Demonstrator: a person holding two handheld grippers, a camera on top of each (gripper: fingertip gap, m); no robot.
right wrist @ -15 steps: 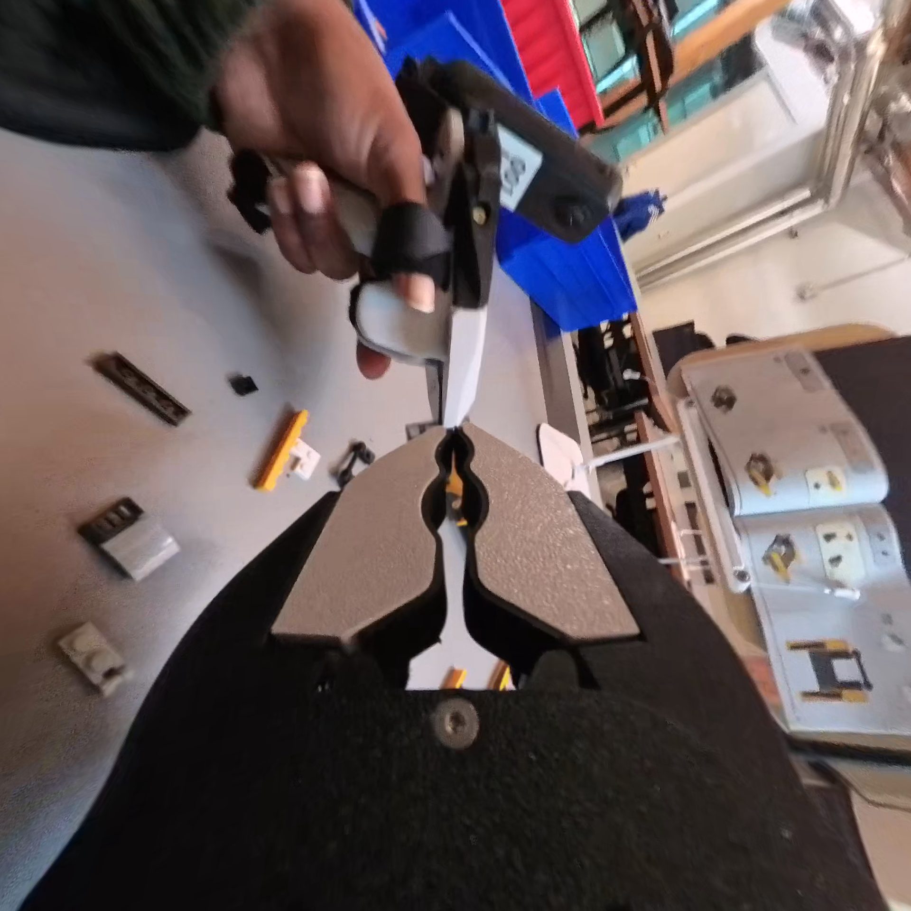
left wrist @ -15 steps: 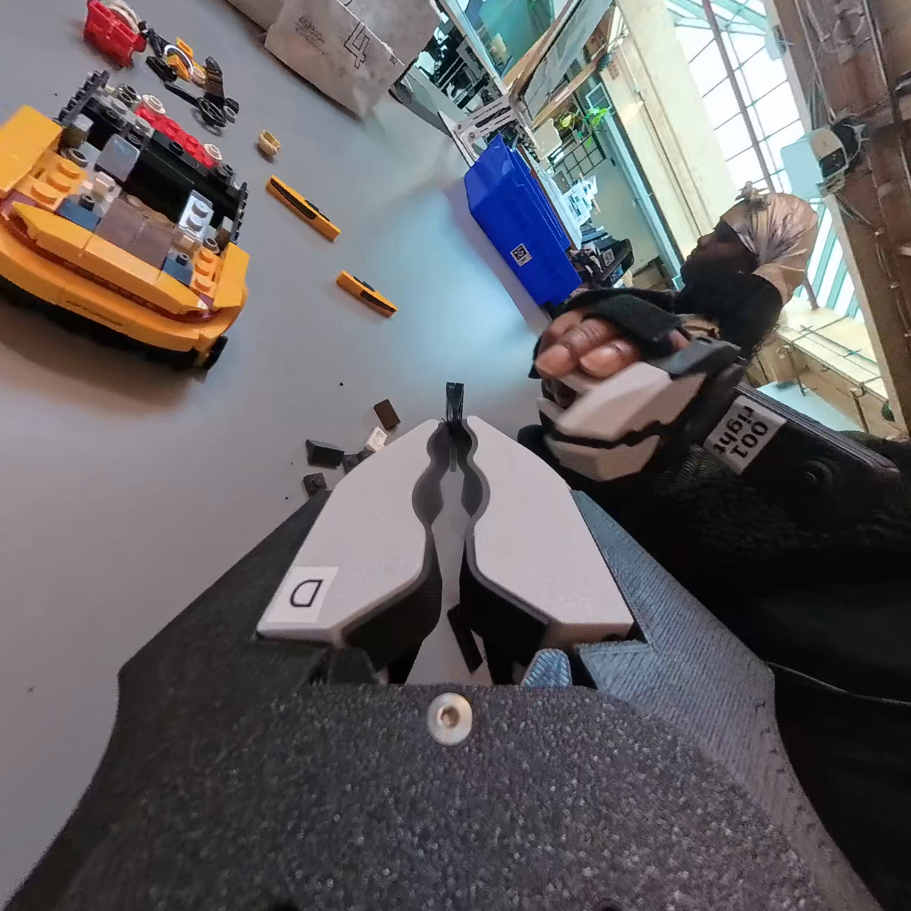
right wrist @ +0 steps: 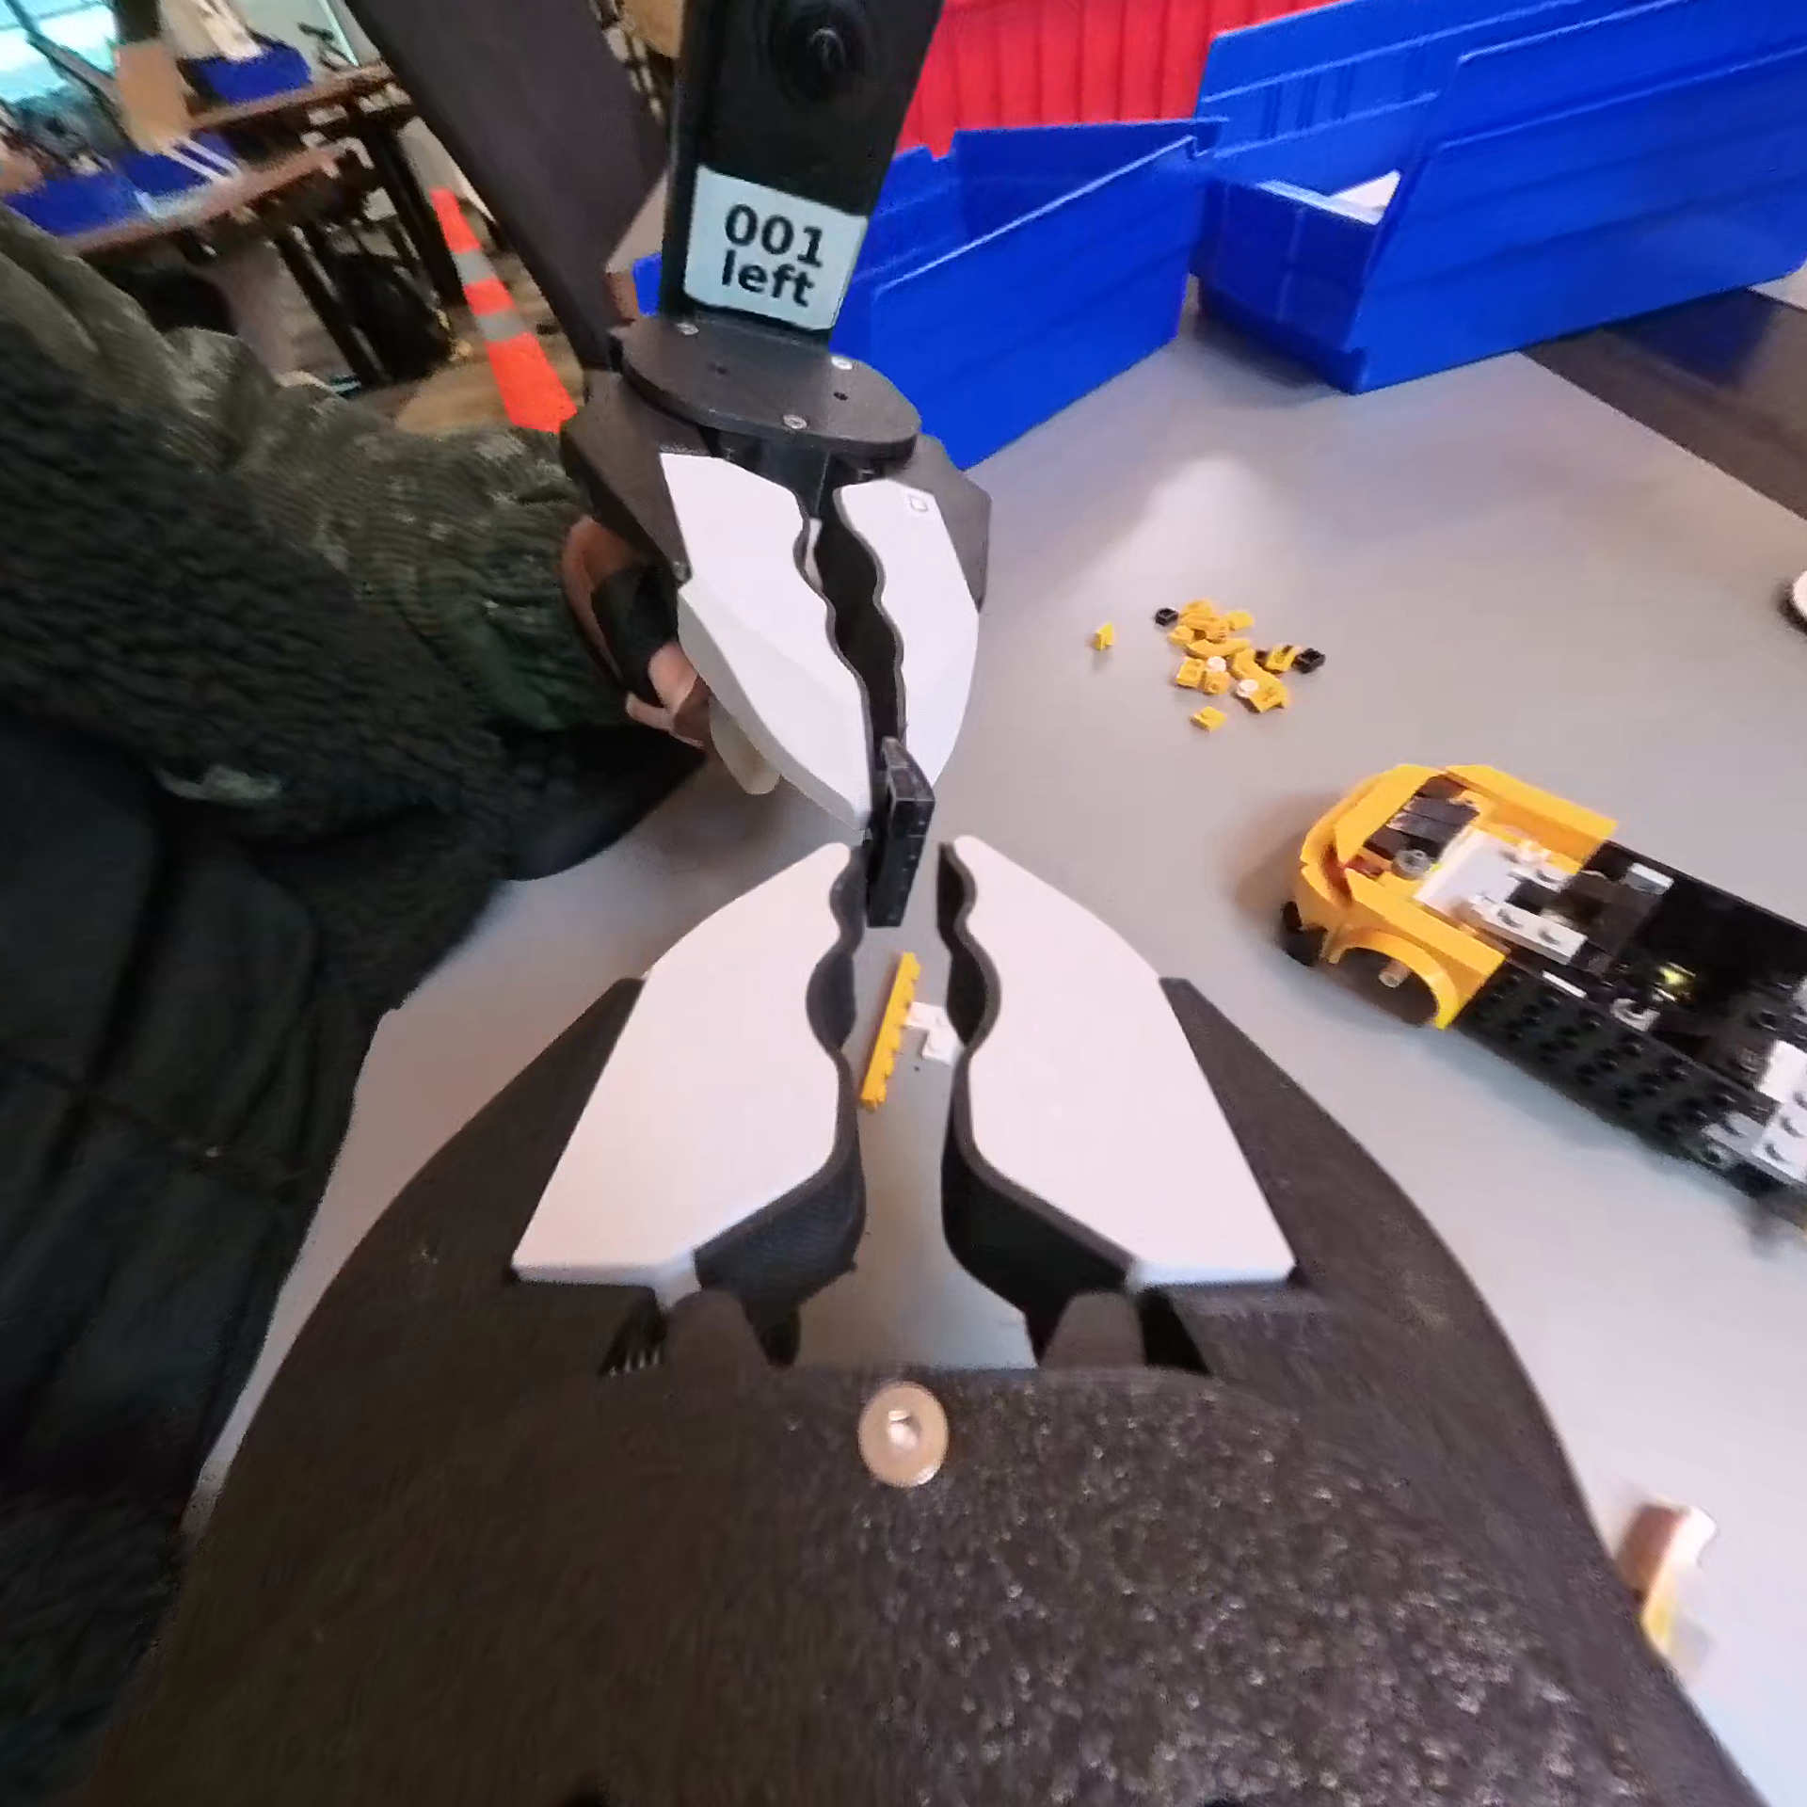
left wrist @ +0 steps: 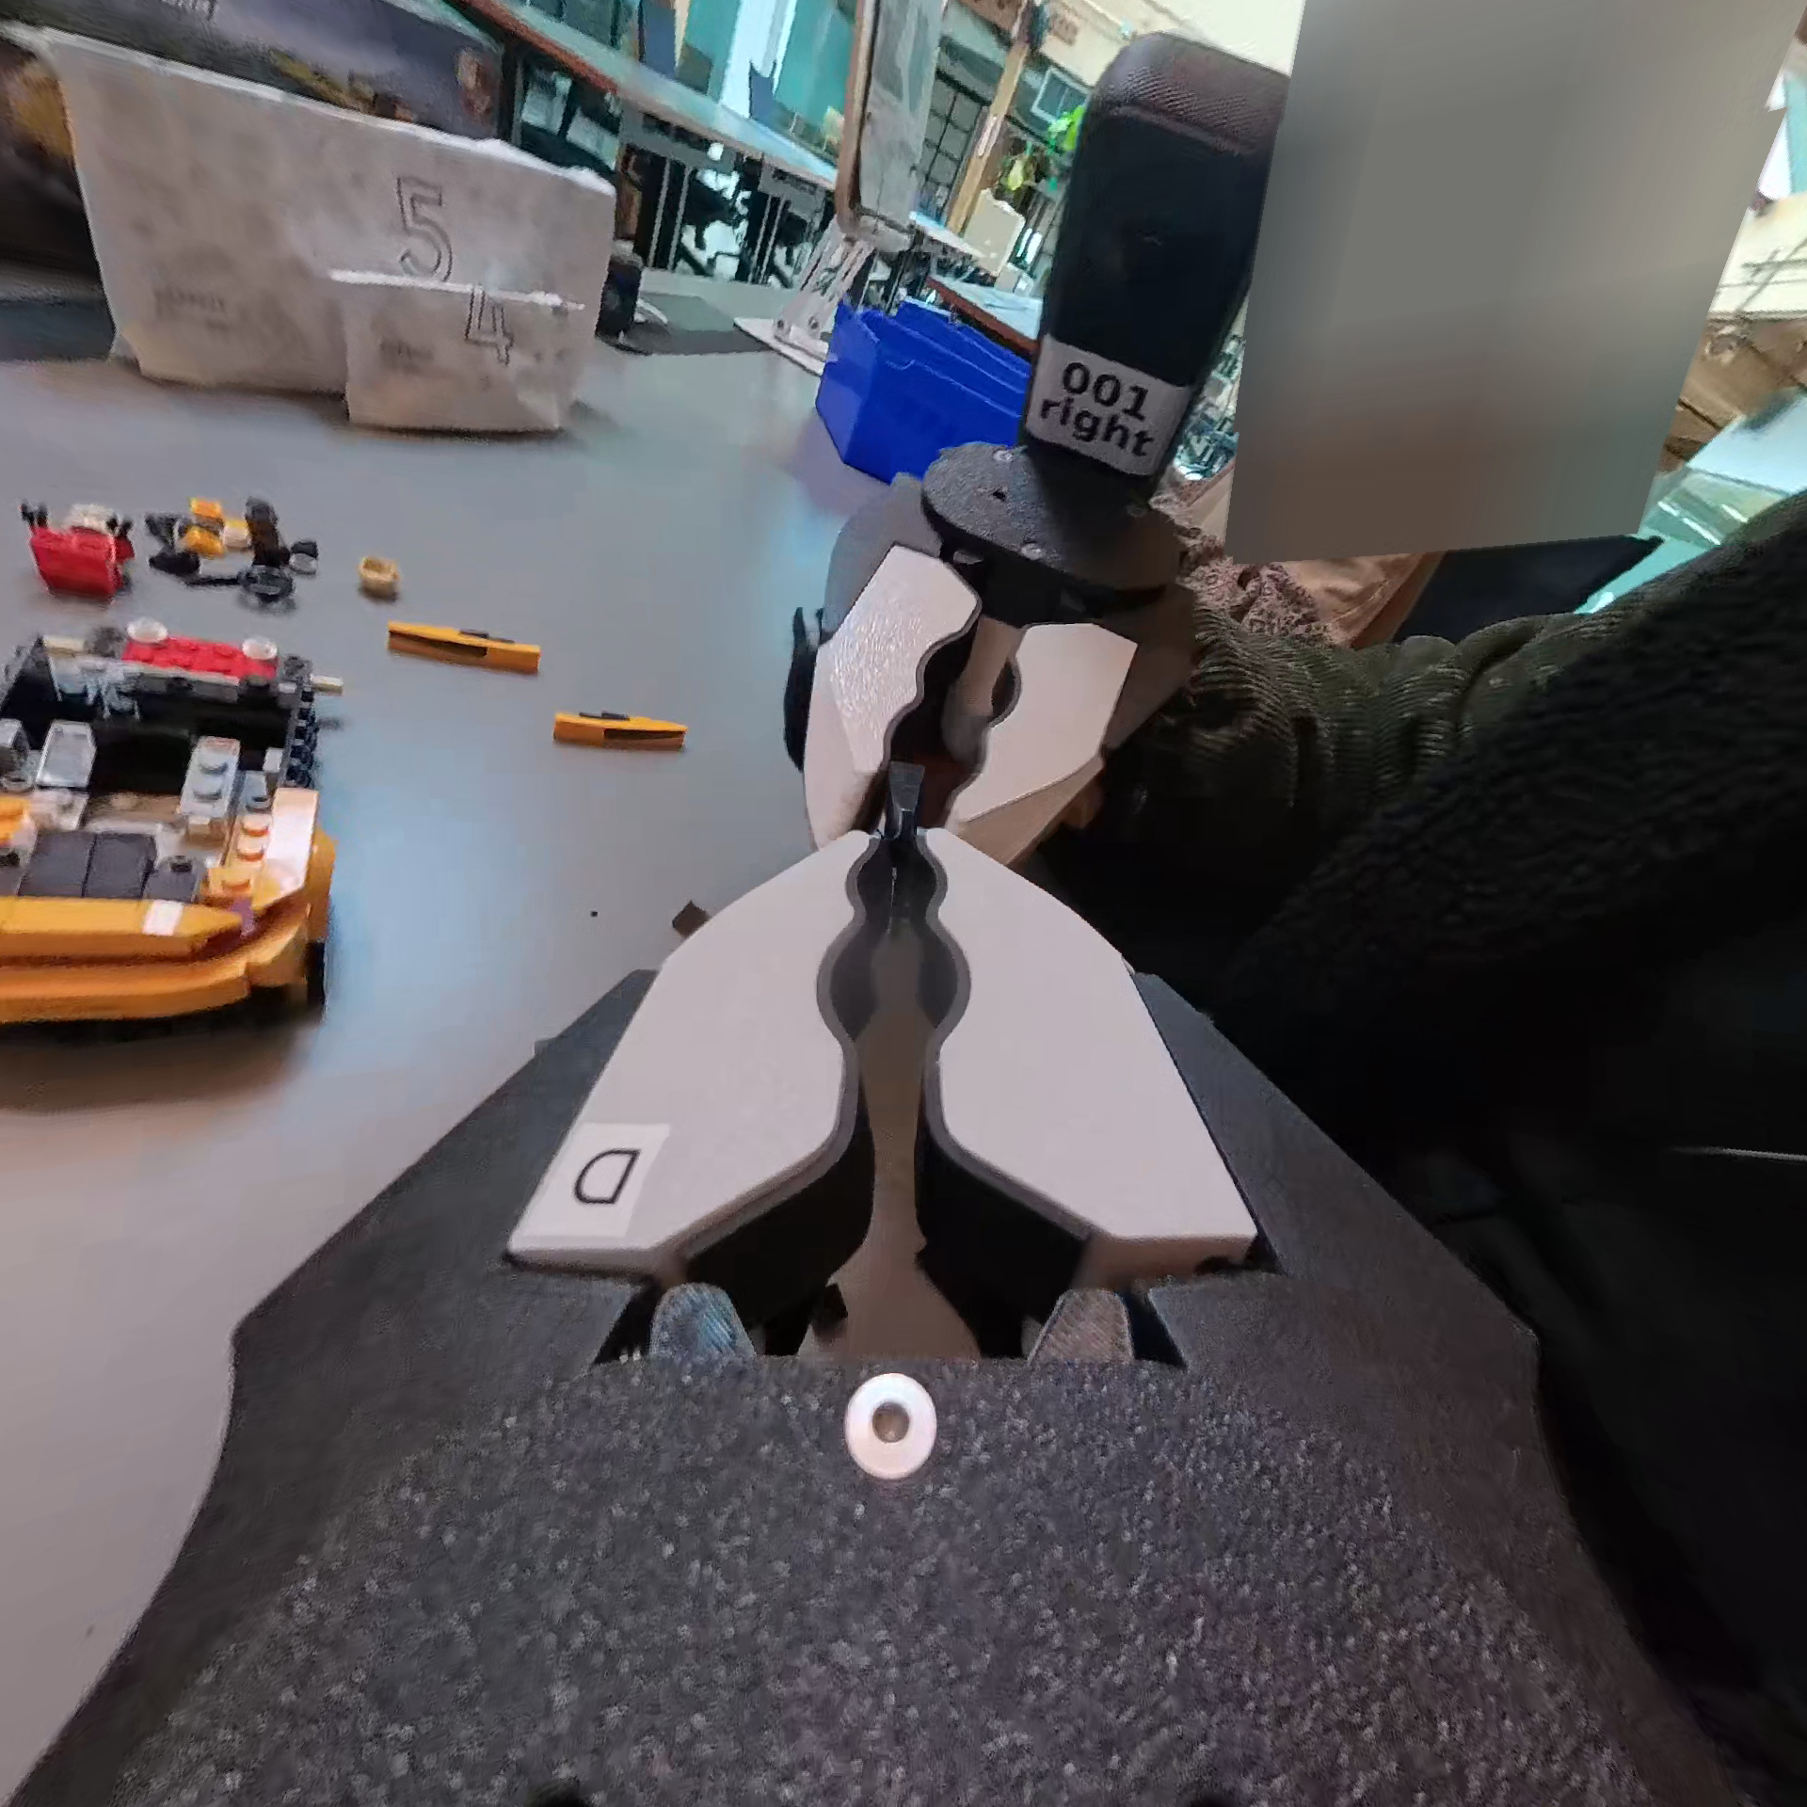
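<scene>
My left gripper is shut on a thin black brick plate that sticks out past its tips. In the right wrist view the left gripper holds this plate above the grey table. My right gripper faces it tip to tip and is open. The plate's free end stands between the right fingertips, with a gap at the right pad. The right gripper also shows in the left wrist view. A yellow strip with a white piece lies on the table below.
A part-built yellow and black brick car stands on the table. Loose yellow bricks, two yellow strips, a red piece, white paper bags and blue bins are around. A sleeve lies at the left.
Both grippers have swung to face each other tip to tip. The right jaws, shut half a second ago, have opened around the black plate, which the left gripper still holds.
</scene>
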